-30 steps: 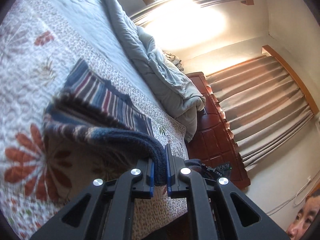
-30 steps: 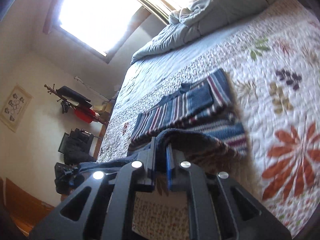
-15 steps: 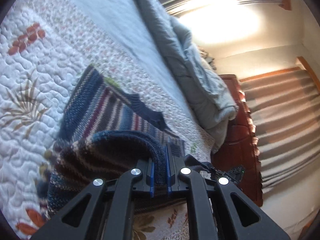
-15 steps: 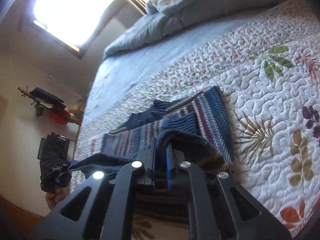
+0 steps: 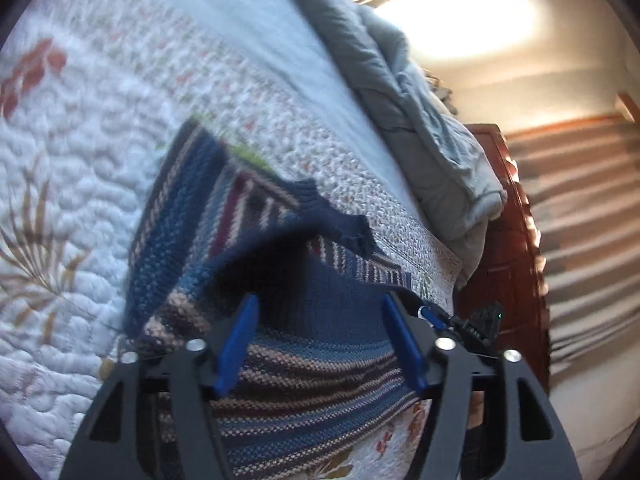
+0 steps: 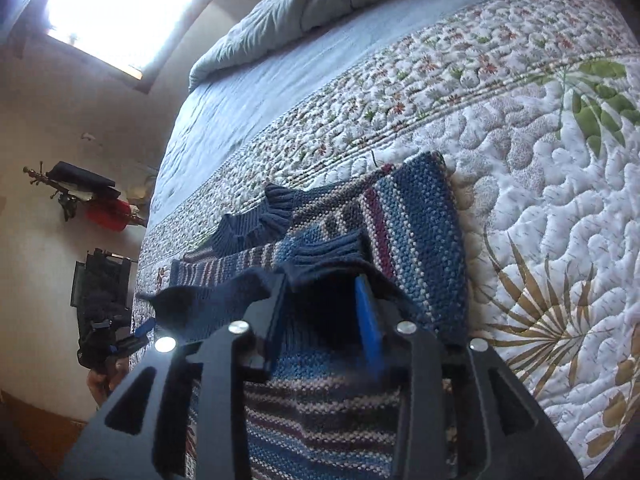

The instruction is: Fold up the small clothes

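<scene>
A striped knitted sweater (image 5: 192,220) (image 6: 420,216) in blue, maroon and beige lies on the quilted floral bedspread (image 5: 80,160) (image 6: 540,160), its lower half doubled over the upper half. My left gripper (image 5: 320,300) hovers just above the folded-over navy hem, its jaws opening wide and pressing on nothing. My right gripper (image 6: 320,280) is at the other end of the same hem. Its jaws are opening, and loose navy knit lies slack in the gap and drapes over the left fingertip (image 6: 280,284).
A bunched grey-blue duvet (image 5: 420,120) (image 6: 300,4) lies at the far end of the bed. A wooden dresser (image 5: 508,260) and striped curtains (image 5: 580,220) stand beyond one side. On the other side is a wall rack (image 6: 88,192) and the hand holding my left gripper (image 6: 132,340).
Both grippers carried the pinched hem forward and down over the sweater, folding it in half. Both jaws, shut on the hem before, have now parted and let it go.
</scene>
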Tool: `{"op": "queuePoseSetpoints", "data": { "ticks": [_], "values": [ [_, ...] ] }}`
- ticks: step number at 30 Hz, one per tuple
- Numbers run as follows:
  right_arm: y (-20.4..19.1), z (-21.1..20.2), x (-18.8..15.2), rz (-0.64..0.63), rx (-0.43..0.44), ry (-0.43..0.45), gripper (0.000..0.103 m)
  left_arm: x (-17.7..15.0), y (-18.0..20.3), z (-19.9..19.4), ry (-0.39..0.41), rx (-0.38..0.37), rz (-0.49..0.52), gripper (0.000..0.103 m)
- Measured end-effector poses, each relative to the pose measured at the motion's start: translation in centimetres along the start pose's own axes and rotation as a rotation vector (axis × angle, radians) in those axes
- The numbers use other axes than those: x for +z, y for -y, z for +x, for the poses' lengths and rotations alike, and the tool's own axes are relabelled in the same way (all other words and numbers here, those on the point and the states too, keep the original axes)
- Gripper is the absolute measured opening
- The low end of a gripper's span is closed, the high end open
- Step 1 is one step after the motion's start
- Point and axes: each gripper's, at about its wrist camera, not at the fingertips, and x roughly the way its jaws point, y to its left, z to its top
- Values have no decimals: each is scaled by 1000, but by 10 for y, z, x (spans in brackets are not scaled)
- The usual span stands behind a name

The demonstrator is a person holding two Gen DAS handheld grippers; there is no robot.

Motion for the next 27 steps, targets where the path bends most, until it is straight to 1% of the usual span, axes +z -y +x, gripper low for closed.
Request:
{"op": "queuePoseSetpoints", "data": {
  "ticks": [1,3,6,9,11,12,14,16,17,18,19,20,21,23,25,26,27],
  "values": [
    [0,-2,2,-19,0,-1,39,1,7,-6,9,8,38,74],
    [4,-2,5,-34,-10,-18,39,5,17,-9,9,60,126,76],
    [8,7,11,-53,-32,-42,39,14,16,4,-22,136,174,76],
    [11,24,16,-77,-74,-75,40,22,7,24,-68,211,193,76],
    [11,35,17,-85,-82,-97,40,24,-3,40,-112,260,192,76],
    [10,39,16,-94,-86,-101,40,25,-9,44,-120,282,189,76],
    [7,43,15,-112,-88,-106,40,28,-17,54,-151,310,190,76],
    [3,44,14,-134,-99,-108,40,28,-18,59,-167,322,201,76],
    [1,43,14,-151,-105,-98,36,29,-16,60,-167,324,217,74],
    [-1,41,13,-160,-107,-90,30,29,-13,59,-161,314,233,66],
    [-2,38,13,-165,-103,-81,28,29,-9,58,-163,303,251,55],
    [-3,35,12,-168,-93,-74,26,27,-5,59,-178,312,280,39],
    [-4,33,11,-175,-80,-75,26,25,-1,60,-192,293,331,32],
    [-3,34,9,-177,-82,-83,26,22,-1,64,-216,309,350,28],
    [-1,37,8,-176,-104,-84,25,20,-3,67,-199,319,361,23],
    [-2,37,7,-184,-116,-77,15,20,-3,65,-185,322,362,17],
    [-4,35,6,-195,-127,-63,10,20,-3,63,-154,314,368,11]
  ]
}}
